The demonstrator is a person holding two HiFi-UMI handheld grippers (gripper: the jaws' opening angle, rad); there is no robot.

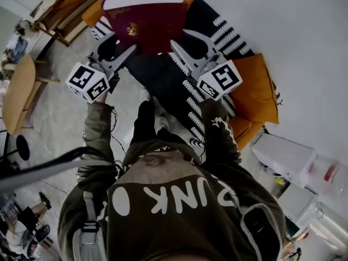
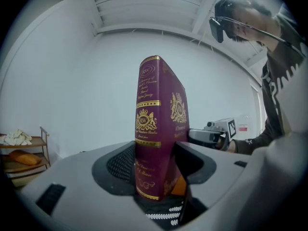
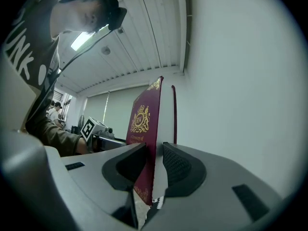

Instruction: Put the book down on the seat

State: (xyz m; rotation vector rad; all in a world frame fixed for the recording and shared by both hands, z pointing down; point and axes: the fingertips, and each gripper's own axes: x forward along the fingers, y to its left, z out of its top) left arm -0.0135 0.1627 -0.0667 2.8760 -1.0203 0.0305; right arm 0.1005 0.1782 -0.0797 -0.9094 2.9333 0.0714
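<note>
A thick maroon book with gold crests is held level above the orange seat, which has a black-and-white striped throw over it. My left gripper is shut on the book's near left corner and my right gripper on its near right corner. In the left gripper view the book's spine stands clamped between the jaws of the left gripper, and the right gripper shows beyond it. In the right gripper view the right gripper pinches the cover and page edge of the book.
A round wooden table and a wooden shelf stand at the left of the seat. A white box sits at the right. A low shelf with bread shows by the white wall.
</note>
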